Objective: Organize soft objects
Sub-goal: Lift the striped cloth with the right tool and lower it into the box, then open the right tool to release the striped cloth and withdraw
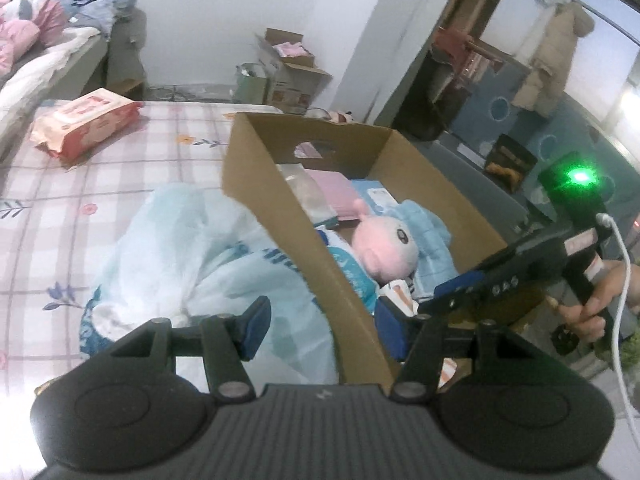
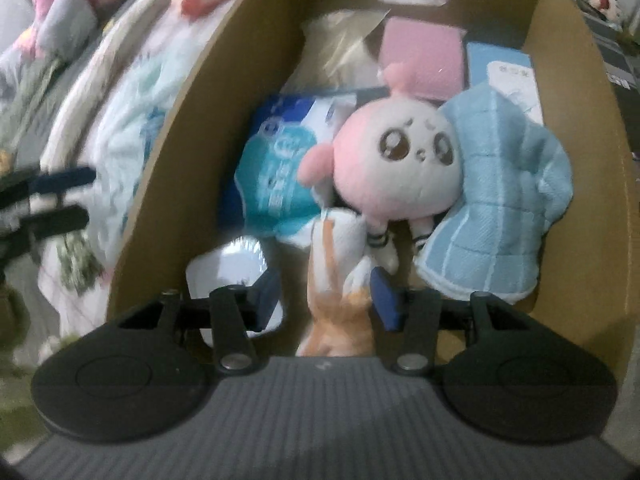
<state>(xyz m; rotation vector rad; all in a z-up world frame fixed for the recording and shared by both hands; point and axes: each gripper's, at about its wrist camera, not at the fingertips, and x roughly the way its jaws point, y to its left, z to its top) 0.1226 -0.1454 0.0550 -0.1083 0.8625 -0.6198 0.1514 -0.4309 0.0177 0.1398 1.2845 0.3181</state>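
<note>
A cardboard box (image 2: 168,184) sits on the bed and holds a pink-and-white plush doll (image 2: 400,168), a light blue towel (image 2: 504,208), a blue tissue pack (image 2: 276,184), a pink pack (image 2: 424,60) and an orange-and-white soft toy (image 2: 340,288). My right gripper (image 2: 326,300) is open inside the box, its fingers on either side of the orange toy. My left gripper (image 1: 320,322) is open and straddles the box's near wall (image 1: 304,240), over a pale blue plastic bag (image 1: 192,248). The right gripper also shows in the left wrist view (image 1: 472,284).
A pink wipes pack (image 1: 86,120) lies on the checked bedsheet (image 1: 120,184) at the far left. Cardboard boxes (image 1: 288,68) stand by the white wall. Pink bedding (image 1: 24,32) is piled on a second bed at the left.
</note>
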